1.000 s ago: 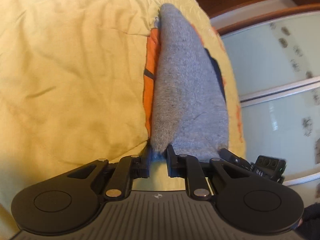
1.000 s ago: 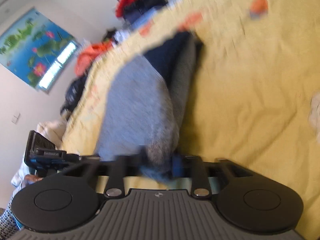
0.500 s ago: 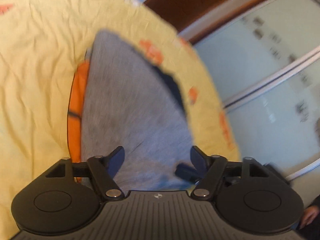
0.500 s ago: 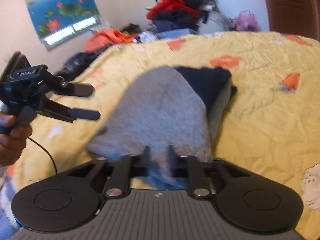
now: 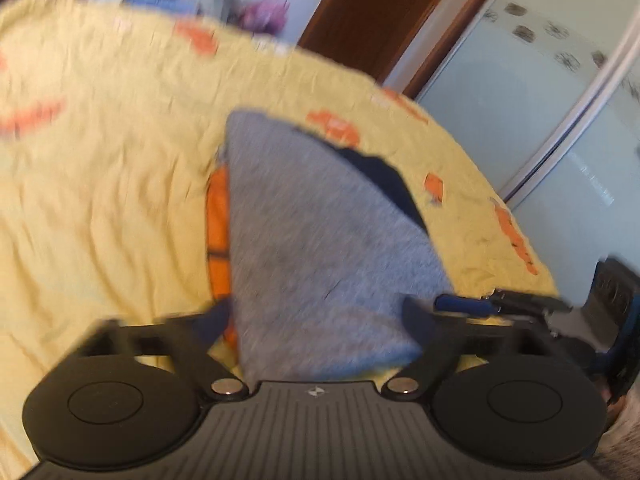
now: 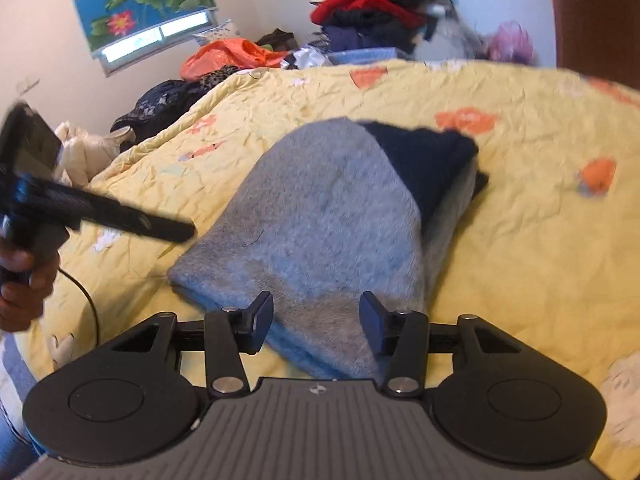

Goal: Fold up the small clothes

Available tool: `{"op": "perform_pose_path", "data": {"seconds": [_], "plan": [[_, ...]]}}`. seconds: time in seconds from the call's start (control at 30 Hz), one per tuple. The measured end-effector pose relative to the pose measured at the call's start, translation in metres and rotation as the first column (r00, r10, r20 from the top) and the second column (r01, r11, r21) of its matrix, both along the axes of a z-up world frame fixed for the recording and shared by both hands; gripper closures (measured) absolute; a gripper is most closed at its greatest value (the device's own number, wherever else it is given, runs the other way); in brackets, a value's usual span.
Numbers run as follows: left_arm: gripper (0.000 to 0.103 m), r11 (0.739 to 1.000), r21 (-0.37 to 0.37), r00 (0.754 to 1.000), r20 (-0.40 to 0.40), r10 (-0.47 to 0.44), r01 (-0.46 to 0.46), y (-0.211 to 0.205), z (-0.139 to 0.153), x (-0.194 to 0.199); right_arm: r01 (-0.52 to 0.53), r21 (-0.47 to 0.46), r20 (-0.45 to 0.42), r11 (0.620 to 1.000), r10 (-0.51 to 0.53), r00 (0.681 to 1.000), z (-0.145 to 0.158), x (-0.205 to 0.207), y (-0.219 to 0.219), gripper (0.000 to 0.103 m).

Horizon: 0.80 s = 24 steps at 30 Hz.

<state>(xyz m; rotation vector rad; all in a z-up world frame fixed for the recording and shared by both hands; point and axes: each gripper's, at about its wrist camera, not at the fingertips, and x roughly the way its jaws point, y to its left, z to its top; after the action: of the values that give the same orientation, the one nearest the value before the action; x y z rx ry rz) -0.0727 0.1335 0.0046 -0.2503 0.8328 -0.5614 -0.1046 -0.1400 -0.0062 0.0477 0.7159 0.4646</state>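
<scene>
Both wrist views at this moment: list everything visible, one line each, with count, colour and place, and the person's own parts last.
Folded knit garment: one, grey with a navy section, middle of the bed.
Quilted bedspread: one, yellow with orange prints, under the garment.
Orange patch: one, beside the garment's left edge; print or cloth unclear.
Clothes pile: one, red and dark, beyond the bed.
Orange bag: one, behind the bed.
Lotus poster: one, blue-green, wall.
Wooden door: one, brown, past the bed.
Sliding panels: pale, frosted, right side.
Left gripper: black, open.
Right gripper: black, open, over the garment's near end.
Left hand: holding the left gripper's handle.
</scene>
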Motion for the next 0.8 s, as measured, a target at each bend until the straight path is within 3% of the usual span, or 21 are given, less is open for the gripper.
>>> {"op": "perform_pose_path", "data": {"seconds": [0.1,0.17,0.27,0.33,0.4,0.5,0.53,0.57,0.67,0.73,0.8], "plan": [[0.007,0.993,0.113,0.998,0.059,0.018,-0.024,-0.025,0.001,0.002,0.033,-0.057,0.066,0.998,-0.029,0.997,0.011,0.023,0.004,0.053],[0.007,0.994,0.089,0.994,0.089,0.056,-0.064,-0.028,0.008,0.018,0.091,-0.094,0.108,0.991,-0.081,0.991,0.015,0.044,0.008,0.056],[0.007,0.989,0.065,0.980,0.157,0.120,-0.131,-0.034,0.020,0.055,0.159,-0.068,0.106,0.985,-0.152,0.983,0.010,0.079,0.011,0.059],[0.007,0.991,0.031,0.985,0.120,0.127,-0.132,-0.042,0.016,0.090,0.195,-0.062,0.098,0.979,-0.188,0.977,0.001,0.097,0.014,0.066],[0.007,0.993,0.006,0.990,0.071,0.119,-0.119,-0.050,0.002,0.118,0.201,-0.078,0.082,0.977,-0.194,0.978,-0.010,0.110,0.017,0.067],[0.007,0.978,0.170,0.992,0.066,0.112,-0.122,-0.069,-0.027,0.139,0.209,-0.132,0.101,0.969,-0.196,0.975,-0.019,0.115,0.016,0.067],[0.005,0.976,0.188,0.994,0.043,0.104,-0.110,-0.068,-0.040,0.142,0.208,-0.136,0.104,0.969,-0.195,0.975,-0.020,0.116,0.016,0.065],[0.004,0.978,0.174,0.991,0.086,0.100,-0.114,-0.065,-0.041,0.136,0.204,-0.145,0.105,0.968,-0.190,0.976,-0.020,0.115,0.016,0.064],[0.006,0.975,0.155,0.987,0.067,0.149,-0.158,-0.051,-0.030,0.116,0.222,-0.155,0.099,0.963,-0.208,0.973,-0.008,0.099,0.019,0.062],[0.005,0.969,0.189,0.979,0.157,0.132,-0.161,-0.048,-0.017,0.083,0.243,-0.115,0.099,0.963,-0.232,0.968,-0.001,0.074,0.015,0.056],[0.005,0.964,0.214,0.979,0.159,0.126,-0.159,-0.048,-0.017,0.058,0.259,-0.070,0.091,0.963,-0.252,0.963,-0.003,0.051,0.013,0.051]]}}
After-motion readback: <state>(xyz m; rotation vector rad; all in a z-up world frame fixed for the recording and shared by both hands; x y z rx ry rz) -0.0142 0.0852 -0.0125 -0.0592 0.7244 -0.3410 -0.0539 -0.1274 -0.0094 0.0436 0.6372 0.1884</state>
